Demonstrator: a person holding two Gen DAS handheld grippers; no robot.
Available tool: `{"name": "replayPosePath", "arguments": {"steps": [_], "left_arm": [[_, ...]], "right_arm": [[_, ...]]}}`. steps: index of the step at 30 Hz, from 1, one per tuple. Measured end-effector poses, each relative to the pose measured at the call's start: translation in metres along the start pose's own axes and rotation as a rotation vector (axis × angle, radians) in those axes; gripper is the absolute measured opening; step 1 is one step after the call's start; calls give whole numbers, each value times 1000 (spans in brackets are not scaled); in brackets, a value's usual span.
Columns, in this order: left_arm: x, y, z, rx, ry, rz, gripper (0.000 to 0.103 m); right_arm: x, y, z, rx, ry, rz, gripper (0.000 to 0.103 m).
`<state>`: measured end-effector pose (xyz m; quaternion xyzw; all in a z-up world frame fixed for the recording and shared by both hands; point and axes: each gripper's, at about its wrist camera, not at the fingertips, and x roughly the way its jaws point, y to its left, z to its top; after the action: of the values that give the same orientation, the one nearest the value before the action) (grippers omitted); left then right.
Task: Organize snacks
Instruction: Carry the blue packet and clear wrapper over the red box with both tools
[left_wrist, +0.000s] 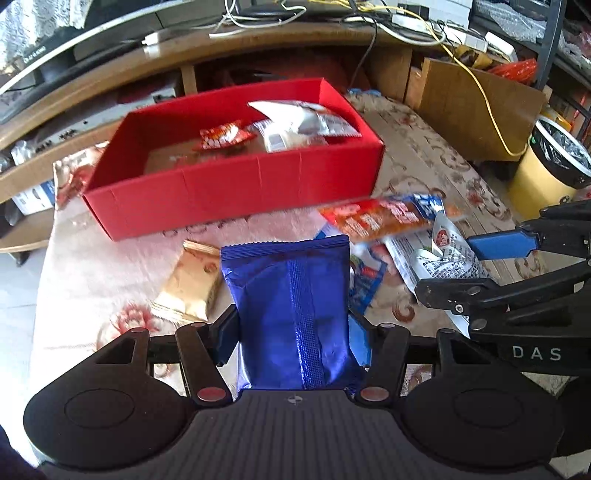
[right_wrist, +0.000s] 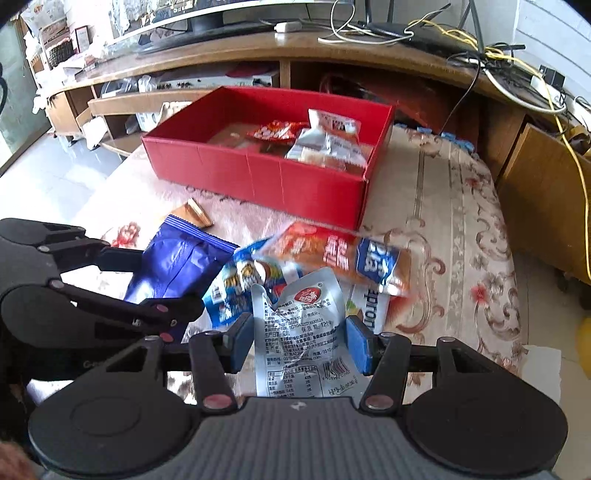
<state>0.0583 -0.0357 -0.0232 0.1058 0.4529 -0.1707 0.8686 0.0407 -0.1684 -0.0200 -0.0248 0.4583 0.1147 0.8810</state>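
Note:
A shiny blue packet (left_wrist: 291, 288) stands upright between the pads of my left gripper (left_wrist: 293, 326), which is shut on it just above the floral tablecloth. To its right, my right gripper (right_wrist: 299, 339) is shut on a crumpled silver packet (right_wrist: 299, 314) with a red logo. Each gripper shows from the side in the other's view: the right gripper (left_wrist: 465, 266) and the left gripper (right_wrist: 155, 282). A red box (left_wrist: 236, 199) lies beyond them with a few packets inside. An orange-and-blue packet (right_wrist: 325, 251), a blue-and-white packet (right_wrist: 236, 288) and a gold packet (left_wrist: 188, 284) lie loose on the cloth.
Behind the table (right_wrist: 443, 206) runs a curved wooden TV stand (left_wrist: 258, 40) with a monitor and tangled cables. A cardboard box (left_wrist: 472, 107) and a yellow bin (left_wrist: 546, 177) stand at the right. The table's left edge drops to a tiled floor (right_wrist: 55, 162).

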Motion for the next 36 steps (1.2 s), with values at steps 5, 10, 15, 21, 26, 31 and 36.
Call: {"name": "replayPosePath", "arguments": {"steps": [5, 10, 15, 21, 26, 31, 36], "left_arm": [[-4, 3, 5, -9, -25, 16, 66], [-7, 5, 12, -6, -55, 44, 66], [-9, 9, 20, -1, -81, 72, 66], [-8, 14, 36, -8, -116, 97, 66], [-4, 21, 53, -22, -130, 112, 65], [3, 29, 73, -30, -150, 134, 65], [15, 38, 95, -44, -157, 157, 65]], "right_arm": [[-2, 1, 8, 10, -24, -3, 46], [-3, 1, 16, 17, -46, -6, 46], [-3, 5, 26, 10, -70, -21, 46], [-2, 3, 43, 18, -100, -29, 46], [1, 1, 62, 20, -123, -37, 46], [9, -5, 84, 29, -144, -42, 46], [23, -12, 107, 36, -156, -49, 46]]}}
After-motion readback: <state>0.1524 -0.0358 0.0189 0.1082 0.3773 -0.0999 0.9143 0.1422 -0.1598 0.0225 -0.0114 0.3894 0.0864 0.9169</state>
